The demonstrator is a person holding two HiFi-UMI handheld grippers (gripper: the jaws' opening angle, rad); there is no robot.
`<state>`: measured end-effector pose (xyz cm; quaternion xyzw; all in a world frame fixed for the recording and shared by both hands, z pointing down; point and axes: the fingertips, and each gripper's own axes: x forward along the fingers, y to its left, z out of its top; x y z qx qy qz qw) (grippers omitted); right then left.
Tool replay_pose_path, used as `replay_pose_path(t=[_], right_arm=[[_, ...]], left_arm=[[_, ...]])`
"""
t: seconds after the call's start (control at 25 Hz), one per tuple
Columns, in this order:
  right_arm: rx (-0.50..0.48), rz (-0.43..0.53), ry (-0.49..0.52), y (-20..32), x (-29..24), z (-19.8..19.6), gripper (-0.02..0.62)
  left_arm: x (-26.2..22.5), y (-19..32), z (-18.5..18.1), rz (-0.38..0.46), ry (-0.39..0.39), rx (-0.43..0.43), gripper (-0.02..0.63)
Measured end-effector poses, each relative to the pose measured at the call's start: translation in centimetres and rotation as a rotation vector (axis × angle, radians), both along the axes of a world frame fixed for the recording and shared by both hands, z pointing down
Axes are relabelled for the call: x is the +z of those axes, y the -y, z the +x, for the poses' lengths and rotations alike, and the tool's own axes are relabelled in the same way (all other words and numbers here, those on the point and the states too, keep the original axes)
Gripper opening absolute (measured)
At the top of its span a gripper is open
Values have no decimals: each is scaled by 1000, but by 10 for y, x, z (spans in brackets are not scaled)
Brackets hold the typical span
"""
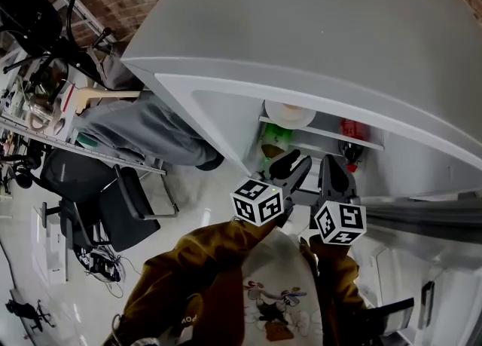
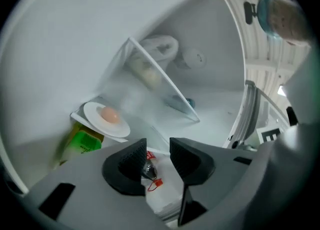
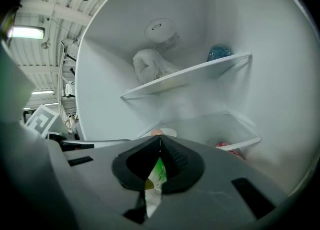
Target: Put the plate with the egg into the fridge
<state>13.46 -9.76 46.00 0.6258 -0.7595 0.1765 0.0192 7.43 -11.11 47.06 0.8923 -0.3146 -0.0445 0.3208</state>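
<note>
A white plate (image 2: 120,128) with a brown egg (image 2: 109,115) on it rests on a fridge shelf, above a green carton (image 2: 80,143). My left gripper (image 2: 158,155) hangs just in front of and below the plate. It is open, with a narrow gap and nothing between the pads. My right gripper (image 3: 160,146) is shut, its tips touching with nothing in them. The egg (image 3: 156,132) and plate (image 3: 168,133) peek just over its jaws. From the head view, the plate (image 1: 289,113) sits inside the open fridge, with the left gripper (image 1: 294,163) and right gripper (image 1: 337,165) side by side below it.
A glass shelf (image 3: 185,76) higher up carries a white bag (image 3: 150,63) and a blue item (image 3: 218,52). A red packet (image 3: 227,146) lies on the lower right shelf. A red-tagged item (image 2: 150,171) lies below the left jaws. A seated person (image 1: 143,133) and chair (image 1: 113,201) are at left.
</note>
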Motion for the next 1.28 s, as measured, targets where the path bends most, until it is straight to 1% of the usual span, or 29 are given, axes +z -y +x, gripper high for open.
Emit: replay_pose_path(t=[0.08,0.12,0.24,0.44,0.52,0.76,0.88,1.0,1.28], right_arm=[[-5,0,5,-2,-1,-1,5],[-7,3,5,-3,-2,-1,5],[-9,19,-9,-7,-9,-1,5],[-14,28,-23,-17,-14,-5,5],[-11,26,-20,-19,-14,-6,5],[-5,11,-20,-22,-9,-6,5],[1,7,-25,-24,-8,-6,5],[7,3,-26,-27,-6,-6,5],[25,-21,-21,-39,0,-5,5]], left_arm=[[-5,-7,0,60,56,19,153],[-9,-9,-2,84,68,24,151],[-21,-14,-8,134,82,24,112],[-28,-24,-29,177,136,8,8],[-28,-27,-34,189,169,17,8],[-25,-37,-35,163,213,42,8],[-19,-40,-36,136,208,46,7],[-16,-43,-35,128,203,51,7],[-8,-56,-37,90,185,37,7]])
